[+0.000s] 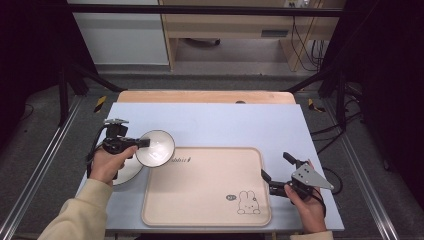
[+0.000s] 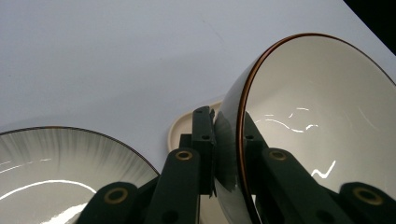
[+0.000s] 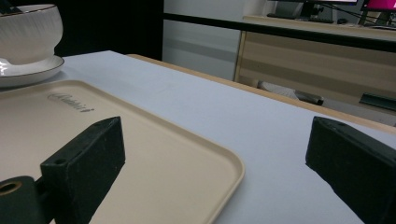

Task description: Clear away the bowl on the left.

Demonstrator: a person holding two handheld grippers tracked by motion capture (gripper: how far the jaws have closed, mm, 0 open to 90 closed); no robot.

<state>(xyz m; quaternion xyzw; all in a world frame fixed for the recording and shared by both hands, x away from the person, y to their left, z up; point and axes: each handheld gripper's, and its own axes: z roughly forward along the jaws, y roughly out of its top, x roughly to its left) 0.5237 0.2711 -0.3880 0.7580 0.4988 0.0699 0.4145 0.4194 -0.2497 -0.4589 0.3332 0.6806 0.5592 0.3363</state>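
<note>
Fingers [image 2: 205,154] pinch empty bowl's [image 1: 155,147] rim above plate [image 1: 127,171].

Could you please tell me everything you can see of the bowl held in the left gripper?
The bowl is round, white and glossy, ceramic by its look, with a thin brown line around the rim; the right gripper view shows fine ribs on its outer wall. It looks empty. The left gripper is shut on its rim, one jaw inside and one outside. From above it sits over the beige tray's far left corner, beside a matching saucer. Whether it rests on anything or is lifted, I cannot tell.
</note>
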